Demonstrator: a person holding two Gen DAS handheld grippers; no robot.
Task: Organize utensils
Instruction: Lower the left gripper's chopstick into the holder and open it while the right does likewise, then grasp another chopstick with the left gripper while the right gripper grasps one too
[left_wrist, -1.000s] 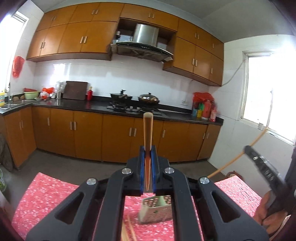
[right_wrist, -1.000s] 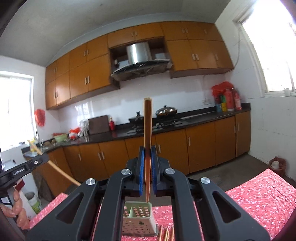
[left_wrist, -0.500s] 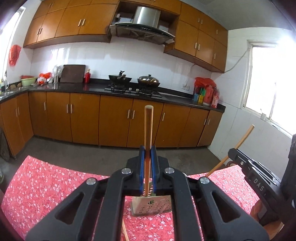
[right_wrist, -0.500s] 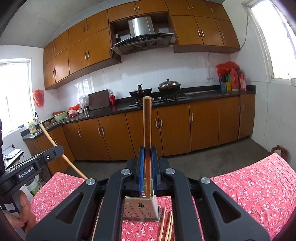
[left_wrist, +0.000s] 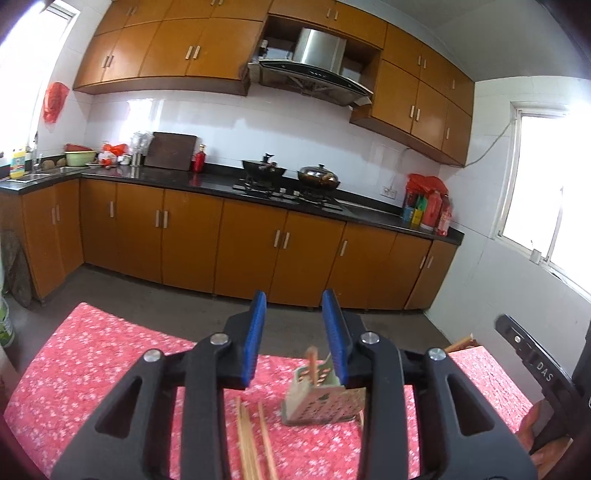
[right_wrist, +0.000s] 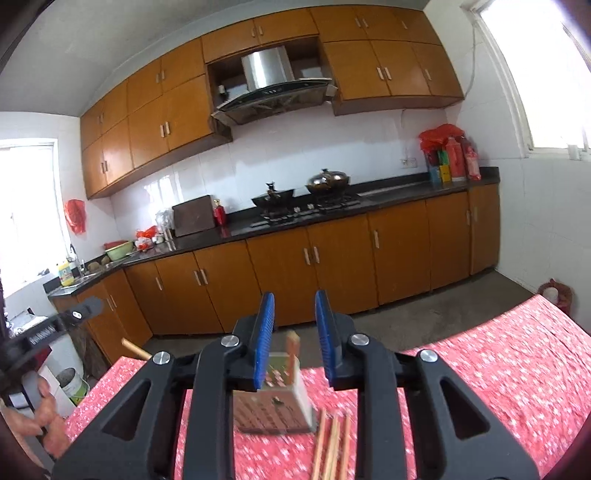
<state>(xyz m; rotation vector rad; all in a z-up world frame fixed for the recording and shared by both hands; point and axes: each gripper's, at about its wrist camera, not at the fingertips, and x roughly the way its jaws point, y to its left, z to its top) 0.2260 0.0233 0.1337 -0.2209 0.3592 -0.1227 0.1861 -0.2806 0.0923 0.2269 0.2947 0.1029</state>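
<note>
Both grippers are letting go of chopsticks over the chopstick holder. The left gripper (left_wrist: 297, 334) has its blue jaws opening, and nothing is pinched between them. Past the jaws, one chopstick (left_wrist: 312, 363) stands in the holder (left_wrist: 323, 400), a pale box with little holes that sits on the red flowered tablecloth (left_wrist: 92, 369).

The right gripper (right_wrist: 293, 332) is opening its jaws too. A chopstick (right_wrist: 292, 350) shows in the gap, but the pads do not seem to press on it. Its lower end goes into the holder (right_wrist: 273, 402), which looks blurry here. So I think this step is the drop, and it looks nearly done.

More loose chopsticks (left_wrist: 255, 439) lie flat on the cloth just beside the holder, and they show in the right view as well (right_wrist: 332, 443). These are not put away yet.

The next move, I think, is to lift a gripper clear of the holder, bring it low over the loose sticks, and close on just one. They lie close together, so it needs a careful pinch. The holder may tip if it gets bumped.
</note>
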